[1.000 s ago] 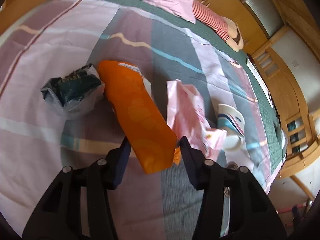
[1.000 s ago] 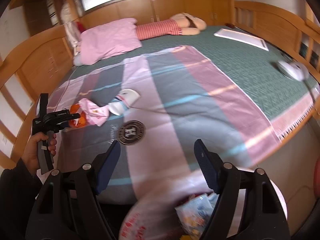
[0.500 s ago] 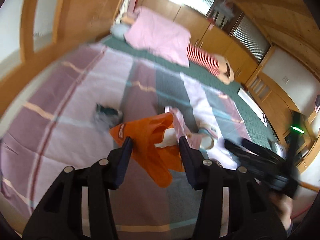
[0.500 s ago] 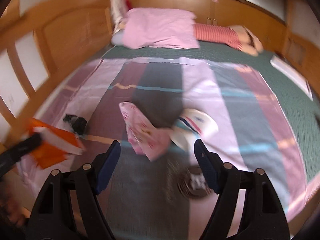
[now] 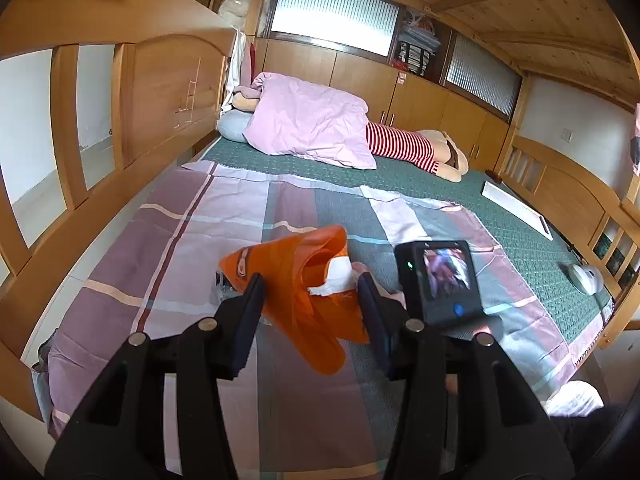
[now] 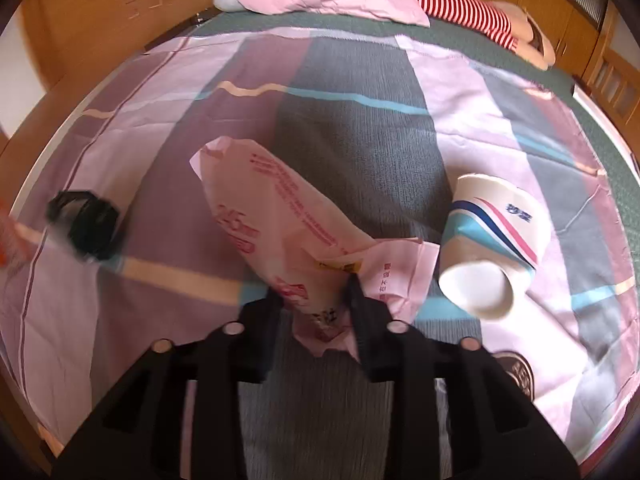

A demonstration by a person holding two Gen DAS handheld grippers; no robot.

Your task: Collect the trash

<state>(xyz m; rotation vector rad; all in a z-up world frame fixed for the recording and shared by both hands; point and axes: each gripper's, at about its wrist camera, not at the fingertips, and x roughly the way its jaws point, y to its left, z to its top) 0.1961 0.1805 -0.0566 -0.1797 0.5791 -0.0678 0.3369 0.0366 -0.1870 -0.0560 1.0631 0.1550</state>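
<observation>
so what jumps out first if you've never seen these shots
The orange wrapper, held up between the left gripper's jaws above the striped bedsheet. In the right wrist view, the right gripper's jaws are closing on the near end of a pink wrapper lying on the sheet, with a tipped paper cup just to its right. At the bed's far end lie a pink pillow and a red-striped doll.

wrapper (image 6: 280, 236) on bed (image 6: 360, 120), cup (image 6: 492, 240) right, bag (image 6: 86, 228) left

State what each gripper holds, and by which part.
Left gripper: orange wrapper, gripped mid-body. Right gripper: jaws closing on the pink packet at its near end.
</observation>
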